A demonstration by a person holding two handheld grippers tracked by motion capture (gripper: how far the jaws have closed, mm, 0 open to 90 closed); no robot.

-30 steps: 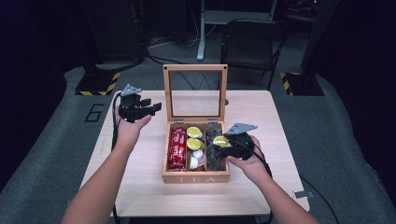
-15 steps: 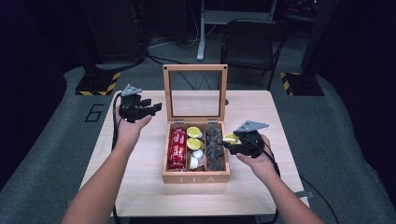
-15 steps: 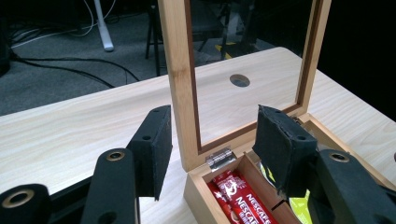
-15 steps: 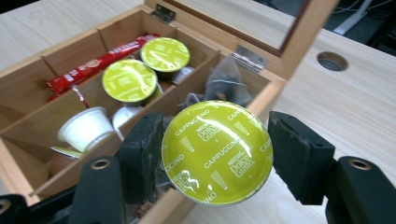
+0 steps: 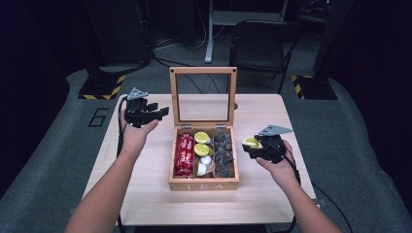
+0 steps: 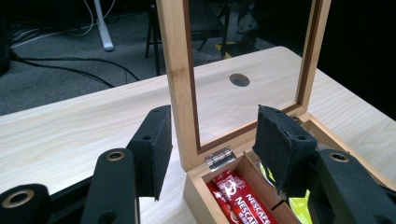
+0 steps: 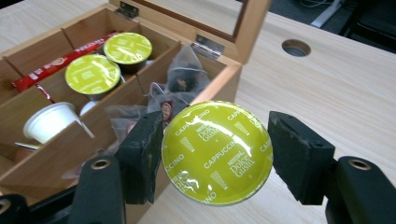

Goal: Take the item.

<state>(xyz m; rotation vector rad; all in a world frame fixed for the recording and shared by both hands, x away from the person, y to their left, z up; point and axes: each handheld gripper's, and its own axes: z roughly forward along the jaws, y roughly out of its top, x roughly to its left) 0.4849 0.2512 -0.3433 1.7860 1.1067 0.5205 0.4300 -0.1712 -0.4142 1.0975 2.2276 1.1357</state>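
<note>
One Cappuccino capsule is out, clamped in the right gripper at three o'clock of the tea box, while two await and the left gripper stands apart, empty.

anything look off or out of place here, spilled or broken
Nothing spilled or broken. The only thing out of its slot is a green capsule, held between the right hand-held gripper's jaws beside the open tea box. Two matching capsules sit in the middle compartment. The tea bags lie loosely heaped.
</note>
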